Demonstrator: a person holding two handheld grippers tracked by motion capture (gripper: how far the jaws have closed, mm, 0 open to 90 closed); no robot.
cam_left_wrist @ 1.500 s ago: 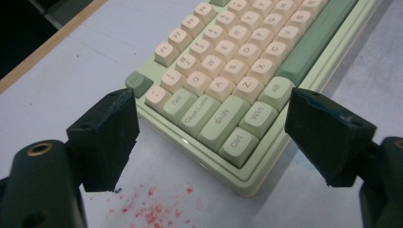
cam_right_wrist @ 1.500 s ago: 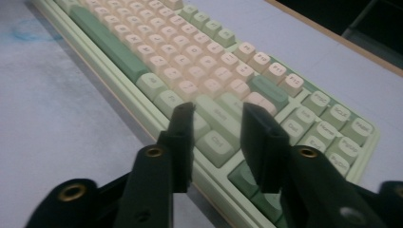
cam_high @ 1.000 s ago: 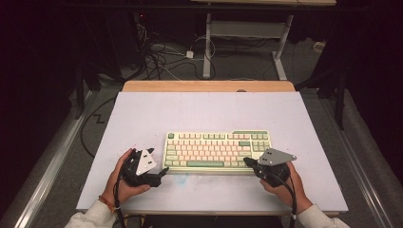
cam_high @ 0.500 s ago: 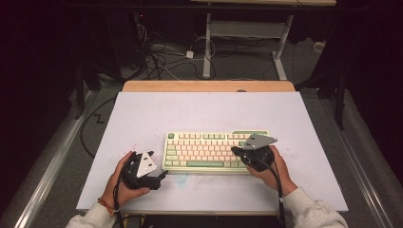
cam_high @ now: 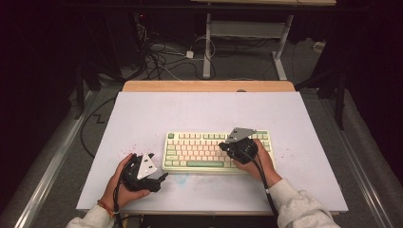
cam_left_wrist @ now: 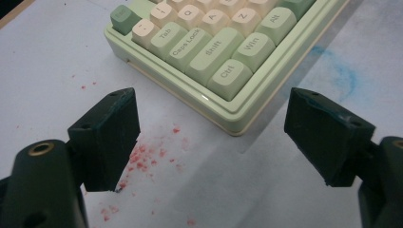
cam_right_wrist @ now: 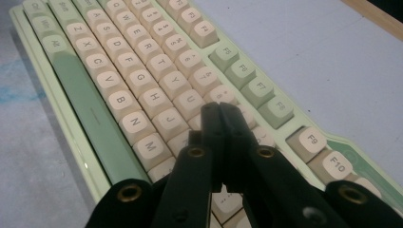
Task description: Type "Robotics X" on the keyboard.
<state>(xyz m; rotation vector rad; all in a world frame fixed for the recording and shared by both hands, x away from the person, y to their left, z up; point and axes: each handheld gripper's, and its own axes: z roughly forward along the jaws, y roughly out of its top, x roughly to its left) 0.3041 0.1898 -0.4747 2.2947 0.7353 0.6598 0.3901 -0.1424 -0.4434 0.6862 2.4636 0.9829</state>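
A pale green keyboard (cam_high: pixel 195 151) with cream keys lies across the near middle of the white table (cam_high: pixel 204 114). My right gripper (cam_high: pixel 224 146) hovers over the keyboard's right half with its tips pointing left. In the right gripper view the gripper (cam_right_wrist: pixel 219 113) is shut with nothing in it, its tips just above the keys (cam_right_wrist: pixel 190 102) near U and I; I cannot tell whether they touch. My left gripper (cam_high: pixel 163 177) rests on the table just off the keyboard's near left corner. It (cam_left_wrist: pixel 221 137) stands wide open and faces the Ctrl corner (cam_left_wrist: pixel 228 76) of the keyboard.
Red specks (cam_left_wrist: pixel 142 161) dot the table by the left gripper, and a blue smear (cam_left_wrist: pixel 342 76) lies along the keyboard's front edge. A wooden strip (cam_high: pixel 209 86) borders the table's far side. Cables (cam_high: pixel 161 52) and a desk frame (cam_high: pixel 209 42) lie on the floor beyond.
My right gripper has moved left from the keyboard's right end to over its keys. The left gripper has stayed in place.
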